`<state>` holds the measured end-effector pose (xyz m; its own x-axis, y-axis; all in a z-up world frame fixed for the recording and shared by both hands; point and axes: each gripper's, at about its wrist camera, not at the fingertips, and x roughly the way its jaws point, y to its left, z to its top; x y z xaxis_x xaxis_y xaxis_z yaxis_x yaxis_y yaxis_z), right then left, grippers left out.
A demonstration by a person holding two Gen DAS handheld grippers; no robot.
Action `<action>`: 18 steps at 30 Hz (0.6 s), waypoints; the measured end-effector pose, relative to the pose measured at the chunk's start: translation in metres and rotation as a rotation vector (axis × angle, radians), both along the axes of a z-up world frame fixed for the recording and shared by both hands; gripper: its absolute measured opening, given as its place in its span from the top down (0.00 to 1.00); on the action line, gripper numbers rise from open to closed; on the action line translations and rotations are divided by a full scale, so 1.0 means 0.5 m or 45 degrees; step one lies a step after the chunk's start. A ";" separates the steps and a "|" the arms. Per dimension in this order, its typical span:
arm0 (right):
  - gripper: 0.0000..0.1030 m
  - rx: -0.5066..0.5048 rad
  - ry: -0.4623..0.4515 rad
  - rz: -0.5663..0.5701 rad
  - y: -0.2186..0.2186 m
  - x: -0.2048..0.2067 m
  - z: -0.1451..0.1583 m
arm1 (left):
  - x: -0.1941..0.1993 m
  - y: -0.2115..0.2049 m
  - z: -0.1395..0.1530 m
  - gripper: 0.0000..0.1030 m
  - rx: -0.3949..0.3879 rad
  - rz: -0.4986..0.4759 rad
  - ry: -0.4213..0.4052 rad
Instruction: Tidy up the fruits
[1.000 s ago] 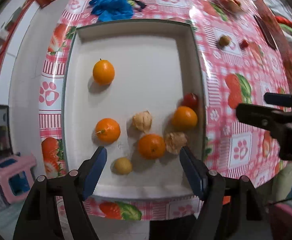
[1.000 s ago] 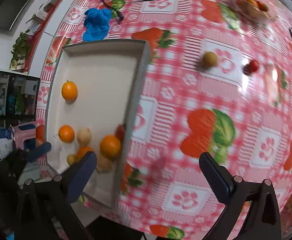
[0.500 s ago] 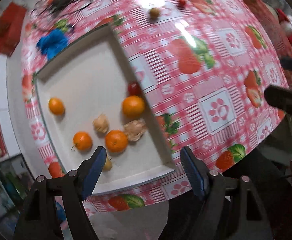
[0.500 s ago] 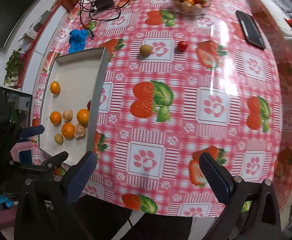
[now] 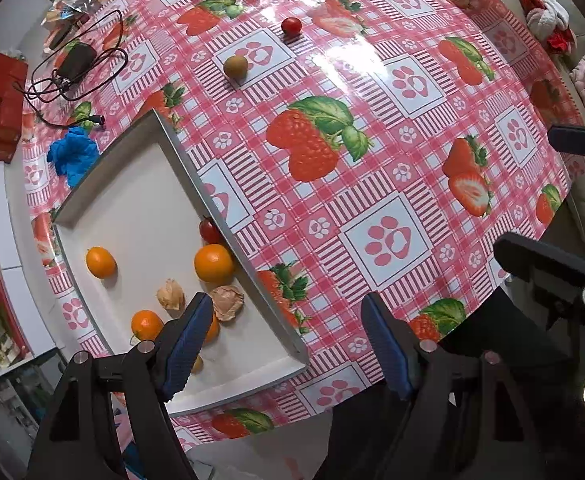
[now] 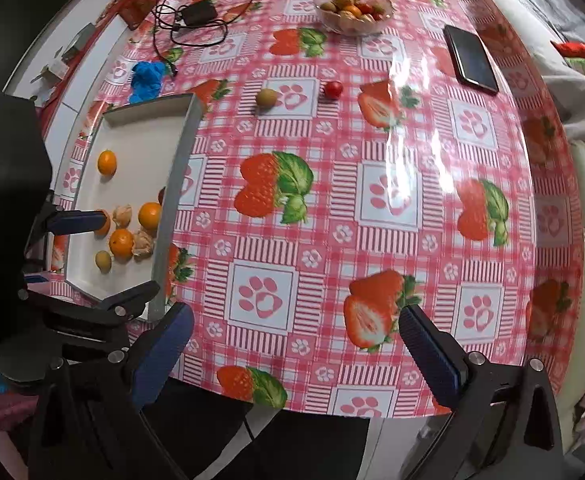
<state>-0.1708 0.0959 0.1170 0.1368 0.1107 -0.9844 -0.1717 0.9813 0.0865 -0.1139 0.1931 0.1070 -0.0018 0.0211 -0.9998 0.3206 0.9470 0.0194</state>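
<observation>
left wrist: high, facing down | right wrist: same | shared: tray [image 5: 248, 264] [image 6: 172, 184], tablecloth [image 5: 372, 160] [image 6: 332, 200]

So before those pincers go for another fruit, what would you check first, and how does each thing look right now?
1. Left gripper free: ok, jaws open, nothing between them.
2. Right gripper free: ok, open and empty.
3. Loose fruit left on the tablecloth: ok, a cherry tomato and a small greenish-brown fruit lie apart in the open.
4. Room in the white tray: ok, its far half is bare.
5. Way to the loose fruit: ok, only tablecloth lies between; the phone and the glass fruit bowl stand off to the side.
6. Which fruit belongs where: cannot tell.
</observation>
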 end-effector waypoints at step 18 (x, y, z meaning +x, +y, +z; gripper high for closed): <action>0.00 0.023 0.022 -0.031 -0.015 -0.031 -0.009 | -0.020 -0.009 0.005 0.23 0.010 0.005 0.001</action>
<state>-0.1863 0.0886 0.1123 0.1226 0.1256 -0.9845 -0.1463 0.9834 0.1073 -0.1241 0.1885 0.1094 -0.0029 0.0291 -0.9996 0.3170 0.9480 0.0266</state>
